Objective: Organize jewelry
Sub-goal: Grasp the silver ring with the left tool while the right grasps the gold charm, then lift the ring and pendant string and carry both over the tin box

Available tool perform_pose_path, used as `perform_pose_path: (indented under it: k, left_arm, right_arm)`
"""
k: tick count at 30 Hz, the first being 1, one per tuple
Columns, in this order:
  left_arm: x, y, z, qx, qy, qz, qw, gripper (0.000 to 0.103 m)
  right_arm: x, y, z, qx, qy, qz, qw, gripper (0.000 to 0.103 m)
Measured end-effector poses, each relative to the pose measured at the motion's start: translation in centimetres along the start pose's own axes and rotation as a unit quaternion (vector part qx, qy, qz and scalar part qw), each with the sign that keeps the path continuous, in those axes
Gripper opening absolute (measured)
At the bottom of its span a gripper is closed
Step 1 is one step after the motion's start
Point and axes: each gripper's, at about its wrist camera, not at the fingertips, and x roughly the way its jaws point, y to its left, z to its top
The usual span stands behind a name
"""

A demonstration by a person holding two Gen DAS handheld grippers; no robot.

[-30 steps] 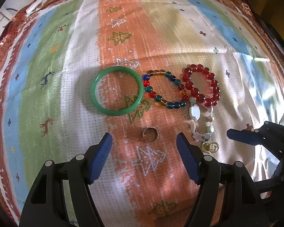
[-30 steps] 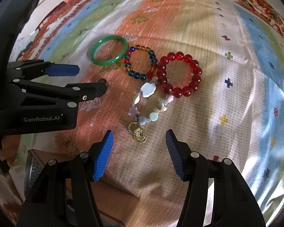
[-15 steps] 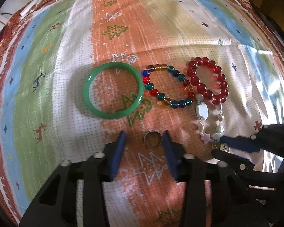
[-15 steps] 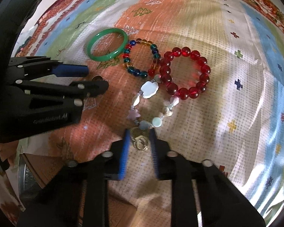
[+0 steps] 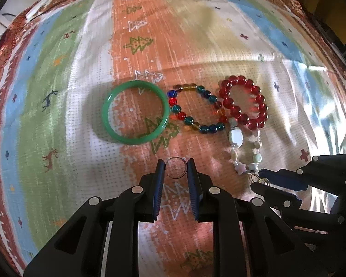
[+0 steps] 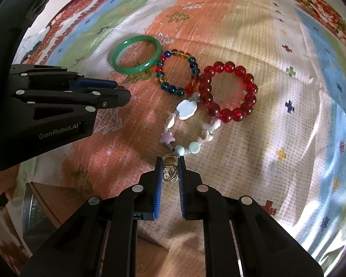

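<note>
Both jaws now closed, left gripper (image 5: 175,169) pinching thin ring (image 5: 176,167), right gripper (image 6: 170,168) gold charms (image 6: 170,166)

- The cloth (image 5: 196,34) over the surface looks woven and matt, with a coarse dotted texture.
- The green bangle (image 5: 136,115) is smooth and glossy.
- The red beads (image 6: 229,91) look glassy and translucent.
- The thin ring (image 5: 176,168) is shiny metal.
- The fingers (image 6: 159,184) carry ribbed blue pads on matt black plastic.
</note>
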Motion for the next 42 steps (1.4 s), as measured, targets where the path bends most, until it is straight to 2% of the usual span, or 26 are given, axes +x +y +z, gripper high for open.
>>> perform_pose_path:
  k: [15, 22, 29, 34, 42]
  left_arm:
    - [-4.2, -0.4, -1.2, -0.021, -0.047, -0.03, 0.9982, 0.02]
    - [-6.9, -1.0, -2.3, -0.023, -0.074, -0.054, 0.9955, 0.02]
    - [-8.5, -0.9, -3.5, -0.029, -0.093, -0.061, 0.9934, 0.02]
    - [-10.2, -0.7, -4.5, -0.037, -0.118, -0.07, 0.9899, 0.02]
    - [-12.5, -1.1, -6.4, -0.03, -0.149, -0.09, 0.9843, 0.02]
  right_arm:
    - [-3.7, 0.4, -0.6, 0.011, -0.066, -0.003, 0.998, 0.011]
    - [-6.8, 0.6, -1.5, 0.025, -0.118, 0.014, 0.993, 0.011]
    - [-9.1, 0.8, -2.6, 0.028, -0.159, 0.022, 0.987, 0.011]
    - [-10.4, 1.3, -3.3, 0.021, -0.189, 0.018, 0.982, 0.011]
    - [-11.7, 2.4, -5.3, 0.011, -0.212, 0.016, 0.977, 0.011]
